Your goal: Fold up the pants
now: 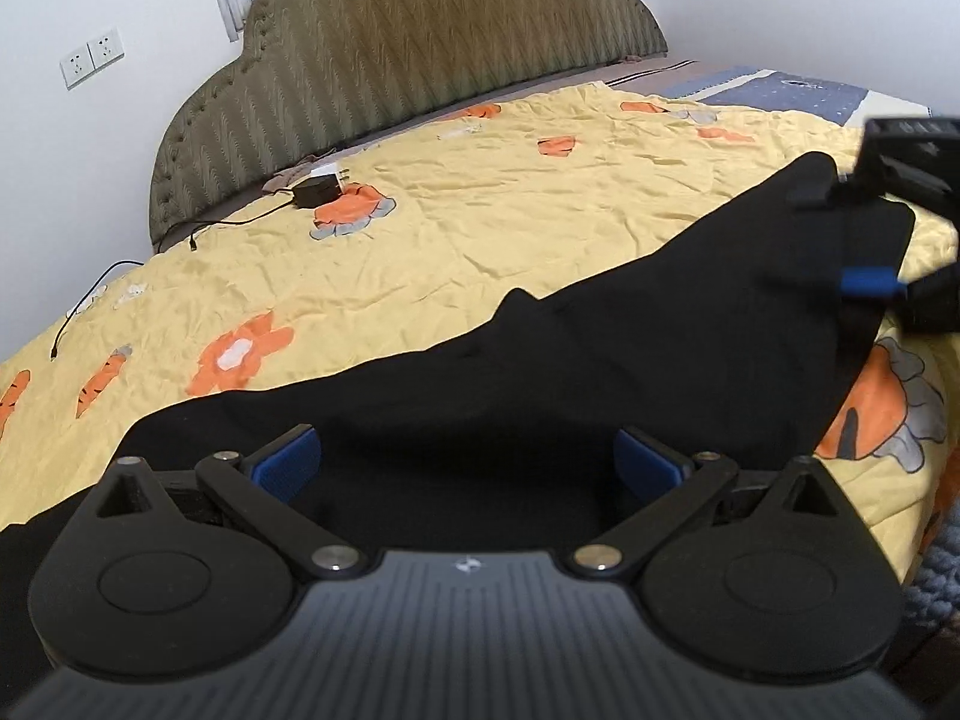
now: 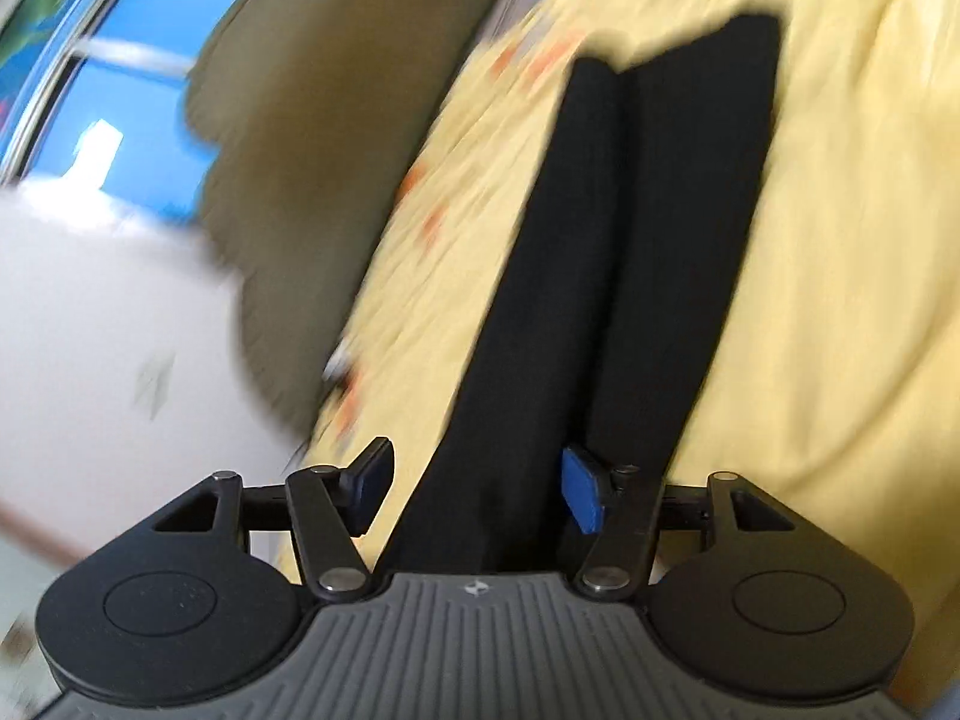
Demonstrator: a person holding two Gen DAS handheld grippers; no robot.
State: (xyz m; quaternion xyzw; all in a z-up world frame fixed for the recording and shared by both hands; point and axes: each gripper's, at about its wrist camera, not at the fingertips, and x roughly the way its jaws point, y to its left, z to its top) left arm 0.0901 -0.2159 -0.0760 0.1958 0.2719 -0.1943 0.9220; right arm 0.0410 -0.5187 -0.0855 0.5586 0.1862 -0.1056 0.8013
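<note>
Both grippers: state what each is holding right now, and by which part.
Nothing is held. The left gripper stands wide open over the black pants, pads clear. The right gripper is open too, the cloth between its pads but not pinched.

Left claw (image 1: 467, 468) over black pants (image 1: 600, 372), blue pads (image 1: 288, 461) spread wide, no cloth pinched between them. Pants lie flat on the bed's yellow flowered sheet (image 1: 480, 210). Right claw (image 1: 864, 240) at the pants' far end, blurred, its blue pad visible. Beyond the pants, near the headboard (image 1: 390, 60): black charger (image 1: 318, 189) with cable.
</note>
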